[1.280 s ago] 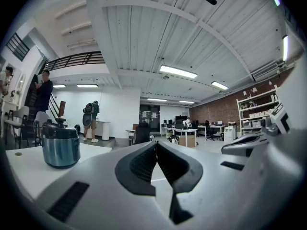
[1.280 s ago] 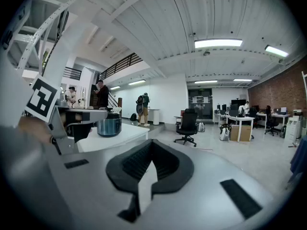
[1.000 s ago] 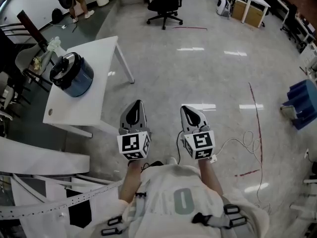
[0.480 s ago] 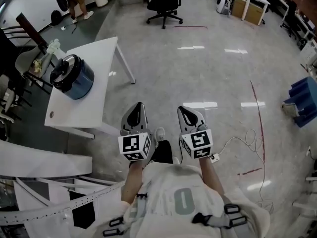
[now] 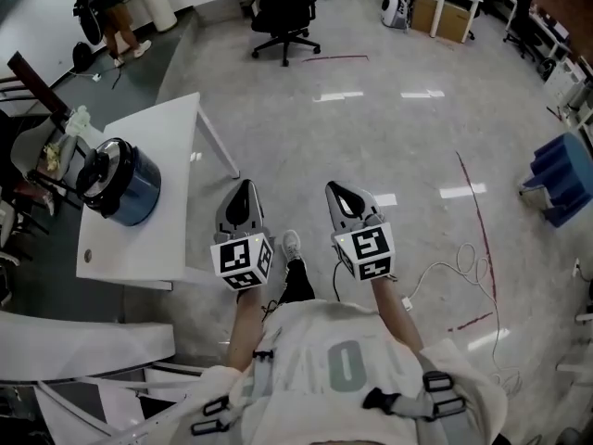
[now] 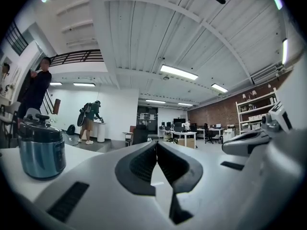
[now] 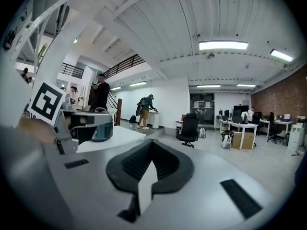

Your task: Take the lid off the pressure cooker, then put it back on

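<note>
The round, glossy blue pressure cooker [image 5: 125, 193], dark lid [image 5: 98, 169] on, stands on the smooth white rectangular table [image 5: 165, 142], well apart from the grey plastic left gripper [image 5: 243, 185] and right gripper [image 5: 332, 190]; both grippers' ribbed black jaws meet tip to tip, empty.

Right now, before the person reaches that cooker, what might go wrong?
The pressure cooker stands near the table's edge; a hard tug on its lid might shove it off. A loose white cable lies on the floor beside the person, a possible trip.
</note>
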Available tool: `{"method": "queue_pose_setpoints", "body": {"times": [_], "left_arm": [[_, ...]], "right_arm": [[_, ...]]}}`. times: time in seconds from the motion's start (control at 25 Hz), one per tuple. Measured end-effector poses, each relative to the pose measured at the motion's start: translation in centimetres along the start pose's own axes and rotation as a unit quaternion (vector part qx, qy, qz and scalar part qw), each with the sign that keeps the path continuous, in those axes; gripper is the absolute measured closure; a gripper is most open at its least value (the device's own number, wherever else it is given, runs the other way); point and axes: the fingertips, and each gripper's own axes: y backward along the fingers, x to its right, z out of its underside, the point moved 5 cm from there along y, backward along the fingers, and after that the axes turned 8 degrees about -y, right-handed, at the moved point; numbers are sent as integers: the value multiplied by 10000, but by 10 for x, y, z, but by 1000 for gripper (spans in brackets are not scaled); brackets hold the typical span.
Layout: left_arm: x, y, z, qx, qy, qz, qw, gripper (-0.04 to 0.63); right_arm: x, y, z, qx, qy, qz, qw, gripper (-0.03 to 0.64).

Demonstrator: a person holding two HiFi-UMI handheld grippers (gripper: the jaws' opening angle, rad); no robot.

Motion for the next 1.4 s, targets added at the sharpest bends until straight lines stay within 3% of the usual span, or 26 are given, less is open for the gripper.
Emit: {"method": "queue_pose_setpoints", "body": {"times": [0.28, 0.52, 0.72, 1.04, 1.4], "left_arm": [[-22, -72, 14, -176, -192, 377, 9990, 577], [-72, -142, 12, -183, -354, 488, 9980, 577], [-118, -200, 16, -217, -221, 395, 9987, 577], [-193, -281, 24, -251, -337, 254, 9988, 577], [-251, -303, 37, -290, -217, -291, 9989, 577]], "right_arm": [[30, -82, -11, -188, -344, 98, 9992, 609], [34, -168, -40, -308, -373, -25, 9988, 609], [37, -243, -65, -333, -334, -169, 9987, 609], [37, -361, -87, -251, -473, -364, 9979, 609], [16, -425, -86, -396, -362, -752, 9957, 609]]}}
